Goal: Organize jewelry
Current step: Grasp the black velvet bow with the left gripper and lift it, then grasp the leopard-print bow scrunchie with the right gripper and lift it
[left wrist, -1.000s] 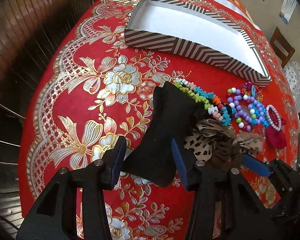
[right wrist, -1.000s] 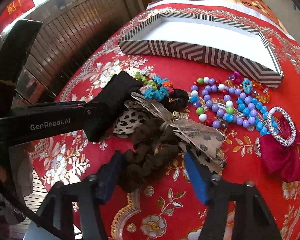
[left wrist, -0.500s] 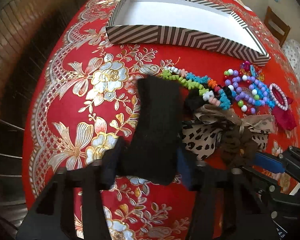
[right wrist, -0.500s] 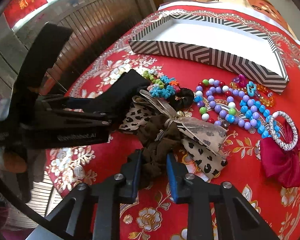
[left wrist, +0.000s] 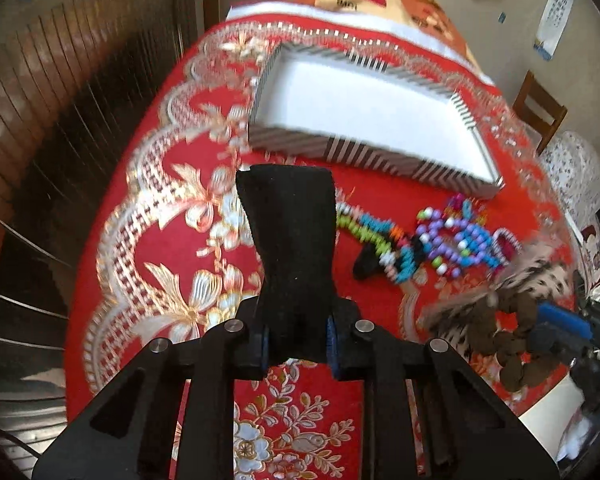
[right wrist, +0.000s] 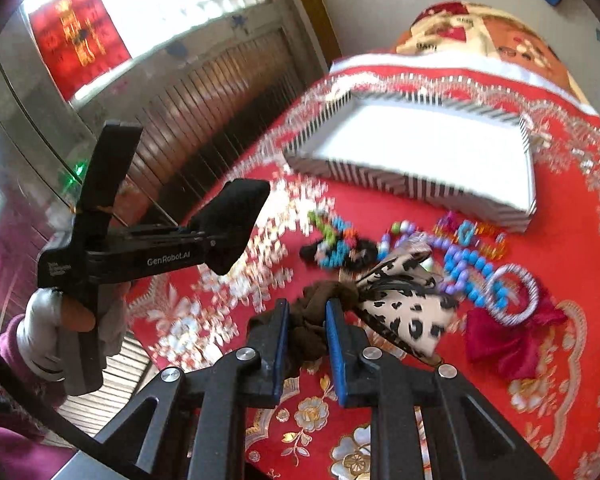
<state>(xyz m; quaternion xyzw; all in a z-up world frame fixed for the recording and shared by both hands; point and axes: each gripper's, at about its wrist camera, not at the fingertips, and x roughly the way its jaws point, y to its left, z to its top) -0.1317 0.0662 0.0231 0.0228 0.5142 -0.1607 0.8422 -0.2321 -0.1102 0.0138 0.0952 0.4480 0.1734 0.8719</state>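
Each hand-held gripper clamped — left (left wrist: 296,340) on black pouch (left wrist: 292,248), right (right wrist: 306,340) on leopard scrunchie (right wrist: 404,304).

Right gripper (right wrist: 306,340): jaws just closed, clamped on brown fabric scrunchie (right wrist: 312,320) with leopard-print bow (right wrist: 408,304).
Left gripper (right wrist: 220,236): left, gripping black velvet pouch (right wrist: 236,220).
Zigzag-striped white-lined box (right wrist: 420,188): far, on red floral tablecloth (right wrist: 560,360).
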